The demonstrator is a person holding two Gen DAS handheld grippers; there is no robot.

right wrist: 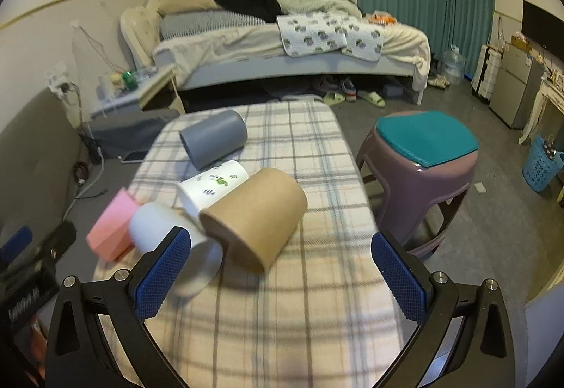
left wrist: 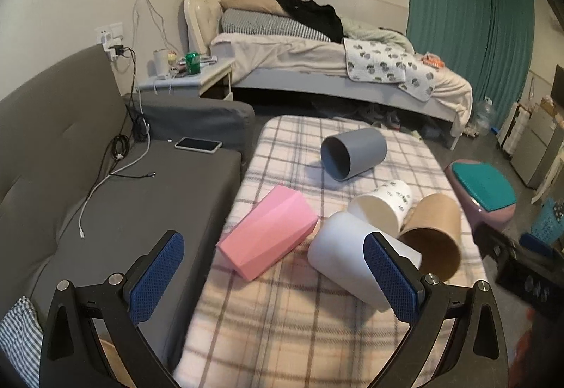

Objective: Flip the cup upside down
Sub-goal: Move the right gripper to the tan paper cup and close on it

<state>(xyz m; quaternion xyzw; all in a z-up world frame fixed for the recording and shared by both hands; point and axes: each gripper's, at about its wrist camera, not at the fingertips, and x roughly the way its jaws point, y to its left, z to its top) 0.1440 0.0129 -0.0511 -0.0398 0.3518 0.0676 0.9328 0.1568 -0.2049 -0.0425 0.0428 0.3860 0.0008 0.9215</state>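
Note:
Several cups lie on their sides on a plaid-covered table: a grey cup at the far end, a white printed cup, a brown cup and a plain white cup. They also show in the right wrist view: grey, printed, brown, plain white. My left gripper is open and empty, above the table's near left, its right finger in front of the plain white cup. My right gripper is open and empty, just short of the brown cup.
A pink block lies left of the cups. A grey sofa with a phone and cables is to the left. A purple stool with a teal top stands right of the table. A bed is behind.

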